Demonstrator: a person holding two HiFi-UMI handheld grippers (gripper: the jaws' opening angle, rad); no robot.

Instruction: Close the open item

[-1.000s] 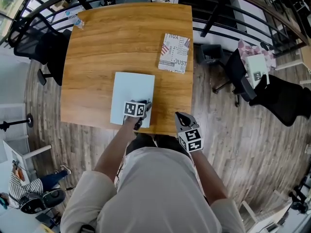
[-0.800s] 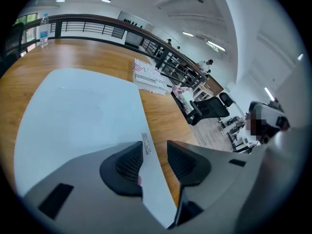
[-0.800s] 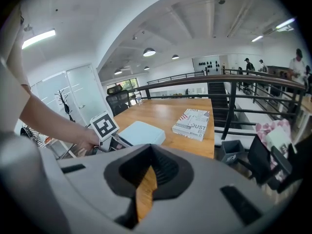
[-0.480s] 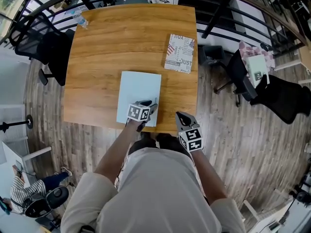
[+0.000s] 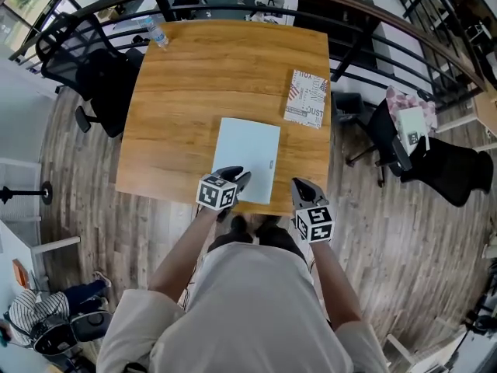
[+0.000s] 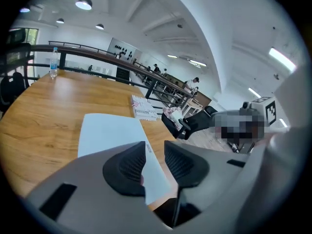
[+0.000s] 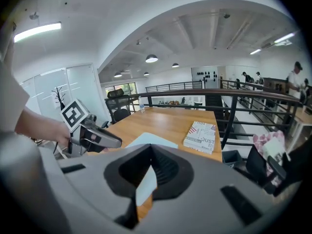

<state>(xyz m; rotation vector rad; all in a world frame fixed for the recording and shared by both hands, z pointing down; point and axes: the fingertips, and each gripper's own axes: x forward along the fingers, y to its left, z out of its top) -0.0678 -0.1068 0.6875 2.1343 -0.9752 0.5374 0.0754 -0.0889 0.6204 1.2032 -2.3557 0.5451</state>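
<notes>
A pale blue book (image 5: pixel 247 158) lies shut and flat near the front edge of the wooden table (image 5: pixel 202 76). It also shows in the left gripper view (image 6: pixel 109 130) and the right gripper view (image 7: pixel 156 140). My left gripper (image 5: pixel 239 177) hovers at the book's front left corner. Its jaws (image 6: pixel 155 152) are closing, with a gap and nothing between them. My right gripper (image 5: pixel 299 186) sits at the table's front edge, right of the book. Its jaws (image 7: pixel 151 152) are shut and empty. The left gripper (image 7: pixel 117 143) appears at the left of the right gripper view.
A book with a printed cover (image 5: pixel 307 99) lies at the table's right edge, also seen in the gripper views (image 6: pixel 144 108) (image 7: pixel 202 135). A water bottle (image 5: pixel 155 31) stands at the far left corner. Black chairs (image 5: pixel 85 61) (image 5: pixel 404 138) flank the table, with a railing behind.
My left gripper has drawn back from on top of the blue book to its front left corner. The right gripper has stayed at the front edge. The head view has shifted.
</notes>
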